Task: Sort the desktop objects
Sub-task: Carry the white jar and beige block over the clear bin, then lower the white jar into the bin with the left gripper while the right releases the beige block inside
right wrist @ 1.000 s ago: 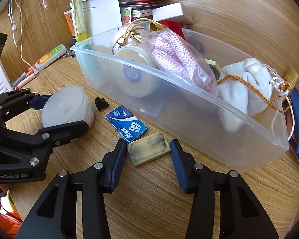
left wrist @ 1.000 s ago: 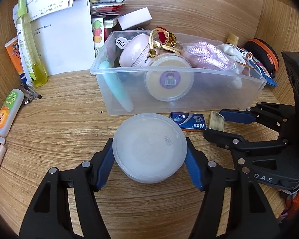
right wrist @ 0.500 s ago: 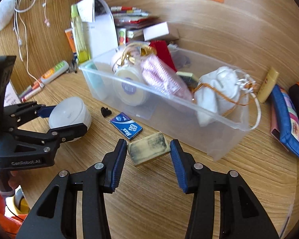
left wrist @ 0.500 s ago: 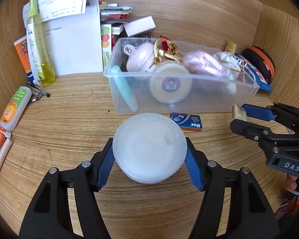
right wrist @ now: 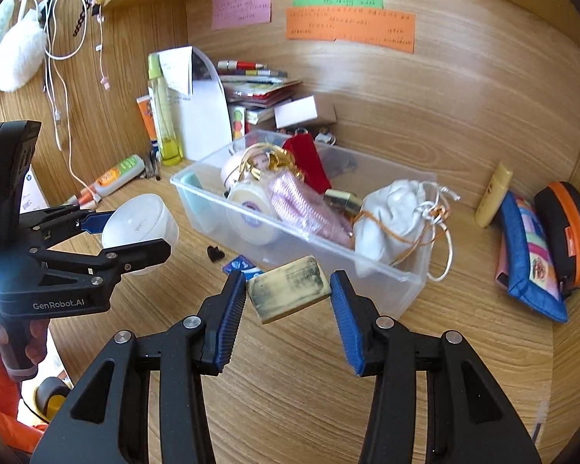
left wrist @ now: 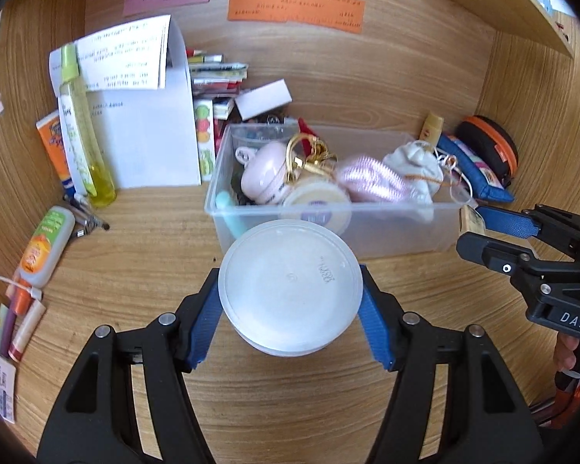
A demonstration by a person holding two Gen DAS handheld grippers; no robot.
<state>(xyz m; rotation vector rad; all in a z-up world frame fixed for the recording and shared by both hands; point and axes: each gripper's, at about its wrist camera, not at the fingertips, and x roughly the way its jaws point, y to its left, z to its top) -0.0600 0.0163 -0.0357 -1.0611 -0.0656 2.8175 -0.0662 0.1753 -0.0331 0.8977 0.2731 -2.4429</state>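
Observation:
My left gripper (left wrist: 287,272) is shut on a white round tub (left wrist: 290,294), held bottom-up above the wooden desk just in front of the clear plastic bin (left wrist: 386,232). The right wrist view shows the same left gripper (right wrist: 137,232) and tub (right wrist: 139,220) at the left. My right gripper (right wrist: 288,276) is shut on a smudged yellowish eraser (right wrist: 290,290), lifted off the desk near the bin's (right wrist: 386,286) front right corner. In the left wrist view the right gripper (left wrist: 469,228) shows at the right edge. The bin holds a cream jar, a pink pouch, a white drawstring bag and more.
A blue staple box (right wrist: 241,265) and a small black clip (right wrist: 214,253) lie on the desk before the bin. A yellow bottle (left wrist: 85,147), tubes and papers stand at the left. A blue pencil case (right wrist: 529,255) and an orange-trimmed case (right wrist: 568,228) lie at the right.
Both grippers have risen with what they hold. The eraser has left the desk and moved right along the bin's front. The tub now hangs higher, overlapping the bin's front wall.

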